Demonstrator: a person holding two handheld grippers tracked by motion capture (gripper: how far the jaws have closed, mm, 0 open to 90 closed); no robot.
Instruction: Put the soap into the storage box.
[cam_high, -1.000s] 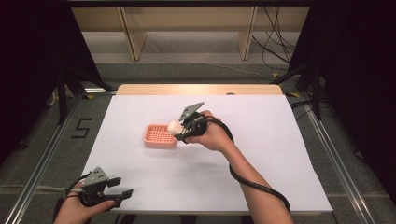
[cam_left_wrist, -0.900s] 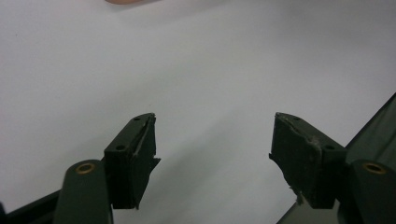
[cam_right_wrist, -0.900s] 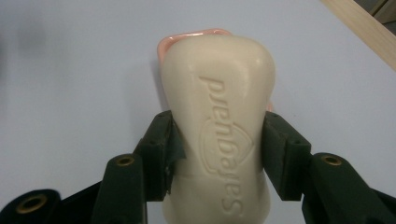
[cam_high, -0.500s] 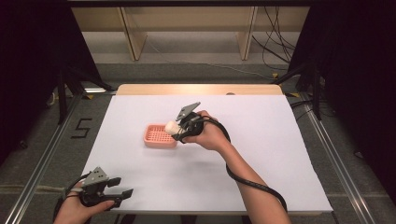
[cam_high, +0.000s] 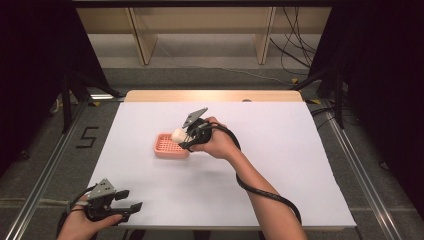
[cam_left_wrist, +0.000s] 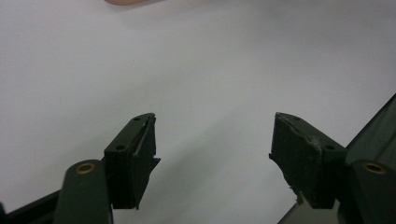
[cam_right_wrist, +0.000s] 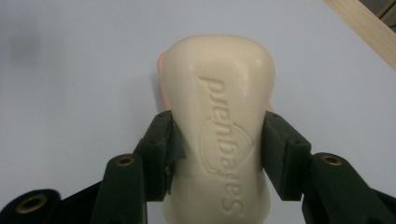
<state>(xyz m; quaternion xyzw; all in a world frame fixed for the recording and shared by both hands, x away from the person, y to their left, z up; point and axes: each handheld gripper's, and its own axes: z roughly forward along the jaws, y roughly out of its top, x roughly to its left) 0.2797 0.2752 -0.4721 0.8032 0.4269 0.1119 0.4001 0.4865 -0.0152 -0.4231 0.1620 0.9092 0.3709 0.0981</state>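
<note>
Right gripper view shows the soap (cam_right_wrist: 219, 135) clamped at its sides between the right gripper (cam_right_wrist: 217, 158), pads pressed to both flanks, embossed lettering facing the camera. From the high view, the soap (cam_high: 178, 134) hangs just above the pink dish (cam_high: 168, 147), which sits near the middle of the white table (cam_high: 280, 165); whether they touch cannot be told. The left gripper (cam_high: 125, 202) rests near the table's front left corner, well apart, its jaws spread wide with nothing between them, as the left gripper view confirms.
</note>
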